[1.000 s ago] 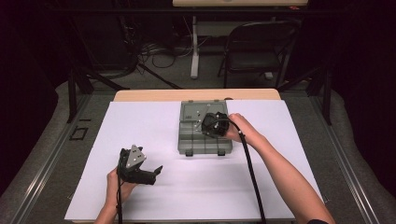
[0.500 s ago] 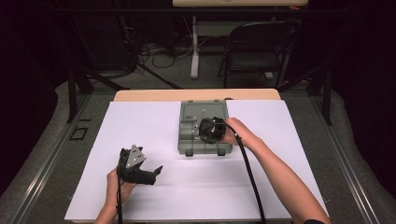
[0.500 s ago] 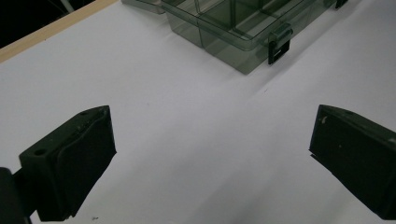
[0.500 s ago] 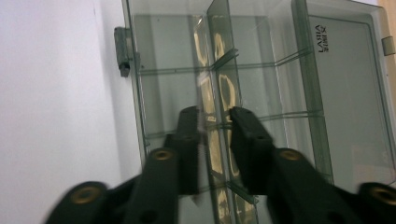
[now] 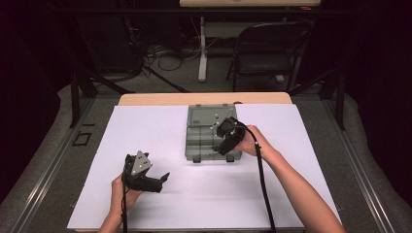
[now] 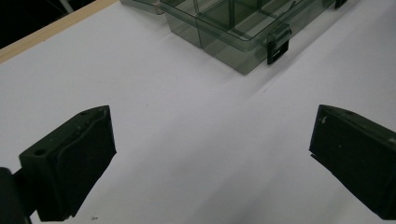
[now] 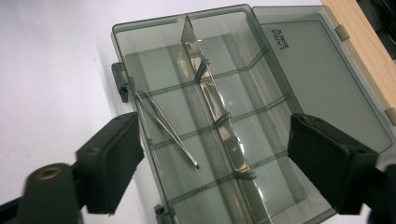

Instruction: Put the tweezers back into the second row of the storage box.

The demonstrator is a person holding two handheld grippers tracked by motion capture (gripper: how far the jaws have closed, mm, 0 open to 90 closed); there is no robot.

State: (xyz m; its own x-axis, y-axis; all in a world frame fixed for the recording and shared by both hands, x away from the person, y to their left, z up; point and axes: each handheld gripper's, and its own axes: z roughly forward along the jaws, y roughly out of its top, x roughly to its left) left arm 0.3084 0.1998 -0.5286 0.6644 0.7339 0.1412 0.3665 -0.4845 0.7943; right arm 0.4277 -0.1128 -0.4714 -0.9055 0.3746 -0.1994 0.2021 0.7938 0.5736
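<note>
A translucent grey compartment box [image 7: 122, 29] lies open on the white sheet, its lid [image 7: 322, 79] flat toward the wooden edge. Thin metal tweezers [image 7: 168, 128] lie slanted across its left compartments. My right gripper [image 7: 212, 140] hovers over the box [image 5: 199, 141]; its jaws have just been opening and now stand wide, with the tweezers loose in the box beneath the gap and neither pad touching them. In the high view the right gripper [image 5: 221, 144] is over the box's near right part. My left gripper [image 5: 160, 180] rests open at the near left, with nothing between its jaws [image 6: 210, 135].
White paper [image 5: 291, 184] covers the table, with a wooden strip [image 5: 155, 99] along its far edge. The box's near wall and a latch [image 6: 279, 44] show ahead of the left gripper. A folding chair [image 5: 265, 53] and cables stand on the floor beyond the table.
The right hand has slid its gripper a little toward the near side of the box. The left hand and gripper have stayed put.
</note>
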